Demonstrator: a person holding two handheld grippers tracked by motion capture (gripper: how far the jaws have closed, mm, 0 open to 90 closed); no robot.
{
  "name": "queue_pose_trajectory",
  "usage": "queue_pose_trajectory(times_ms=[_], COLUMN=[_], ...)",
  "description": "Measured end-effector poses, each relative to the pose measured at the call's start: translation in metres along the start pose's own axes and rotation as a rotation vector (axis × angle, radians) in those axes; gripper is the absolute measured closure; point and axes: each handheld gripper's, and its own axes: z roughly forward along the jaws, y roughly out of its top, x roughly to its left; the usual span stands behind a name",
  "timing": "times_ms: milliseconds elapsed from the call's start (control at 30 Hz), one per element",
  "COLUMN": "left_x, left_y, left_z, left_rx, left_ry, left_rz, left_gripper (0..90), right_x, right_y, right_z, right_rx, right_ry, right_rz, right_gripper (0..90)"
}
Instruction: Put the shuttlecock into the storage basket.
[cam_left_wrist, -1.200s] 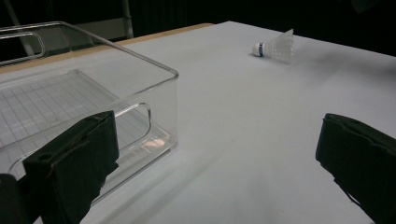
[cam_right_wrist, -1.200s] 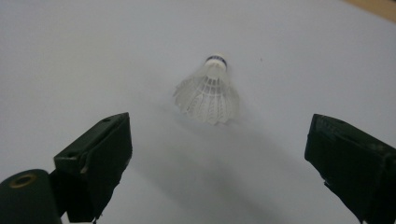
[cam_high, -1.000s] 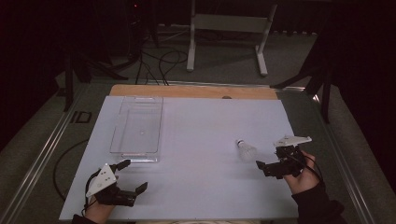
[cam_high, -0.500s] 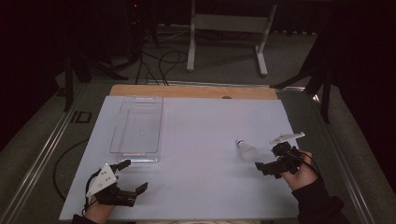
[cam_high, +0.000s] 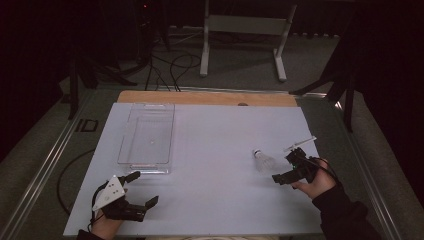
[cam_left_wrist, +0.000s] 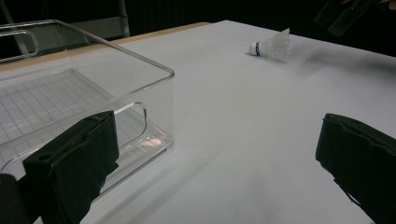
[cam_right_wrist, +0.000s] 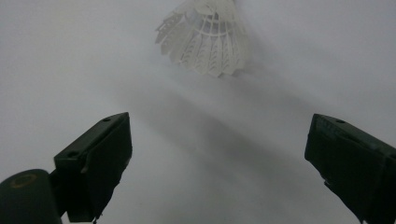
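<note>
1. Your right gripper (cam_high: 285, 169) has dropped lower and slid in toward the shuttlecock (cam_high: 262, 159) since a second ago; the grey plate on it also tilted up a bit. Everything else stayed put, including your left gripper (cam_high: 141, 188).
2. Right gripper's jaws are spread wide with nothing between them. In the right gripper view the shuttlecock (cam_right_wrist: 205, 35) sits just ahead of the gap, feather skirt facing the jaws, not touching either one.
3. Shuttlecock is lying on its side on the white table cover (cam_high: 215, 150), right half of the table, cork end with a dark band pointing away from your right hand (cam_high: 312, 182).
4. Left gripper is down at the near left corner, jaws also wide apart and holding nothing. In the left gripper view the clear plastic bin (cam_left_wrist: 84, 98) is right beside its left jaw, and the shuttlecock (cam_left_wrist: 273, 45) is well off across the table.
5. The clear plastic bin (cam_high: 148, 137) sits on the left side, open top, looks empty.
</note>
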Motion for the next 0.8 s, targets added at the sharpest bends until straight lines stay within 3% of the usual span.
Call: queue_pose_trajectory(times_ms=[500,800], left_x=[0.000,0.000], left_y=[0.000,0.000], left_z=[0.001,0.001], left_rx=[0.001,0.003], left_ry=[-0.005,-0.006], left_rz=[-0.004,-0.002], left_gripper=[0.0,0.0], right_x=[-0.012,-0.018], right_y=[0.014,0.029], right_z=[0.024,0.029], right_rx=[0.179,0.213], right_ry=[0.035,0.048], right_rz=[-0.030,-0.043], right_gripper=[8.5,13.6])
